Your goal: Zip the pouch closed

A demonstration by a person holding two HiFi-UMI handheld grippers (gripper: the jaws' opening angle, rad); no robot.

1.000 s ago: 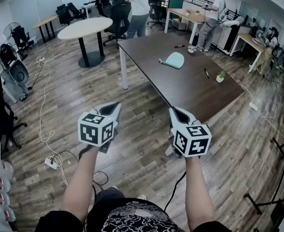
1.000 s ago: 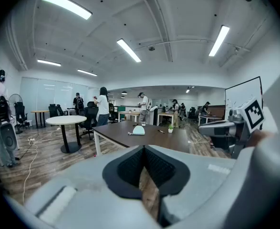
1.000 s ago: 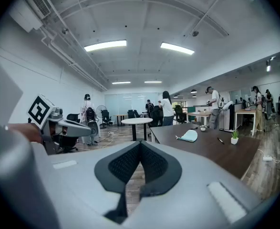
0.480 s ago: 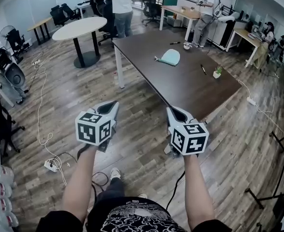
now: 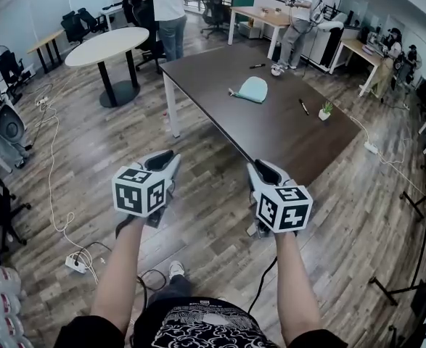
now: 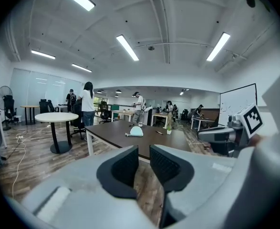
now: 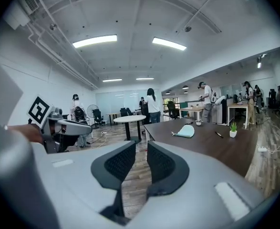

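Note:
The pouch (image 5: 253, 89) is pale teal and lies flat on the far half of the dark brown table (image 5: 271, 133); it also shows small in the left gripper view (image 6: 137, 132) and the right gripper view (image 7: 185, 131). Both grippers hang over the wooden floor, well short of the table and far from the pouch. My left gripper (image 5: 165, 159) (image 6: 143, 152) has just been opening; its jaws stand a narrow gap apart with nothing between them. My right gripper (image 5: 262, 170) (image 7: 140, 150) has likewise just been opening and holds nothing.
On the table lie a pen (image 5: 302, 106), a dark marker (image 5: 257, 66) and a small potted plant (image 5: 324, 112). A white round table (image 5: 105, 46) stands at the left. Several people stand at the back. Cables and a power strip (image 5: 75, 262) lie on the floor at the left.
The person has stepped towards the table, carrying both grippers forward with them. The table and pouch sit slightly nearer in the head view.

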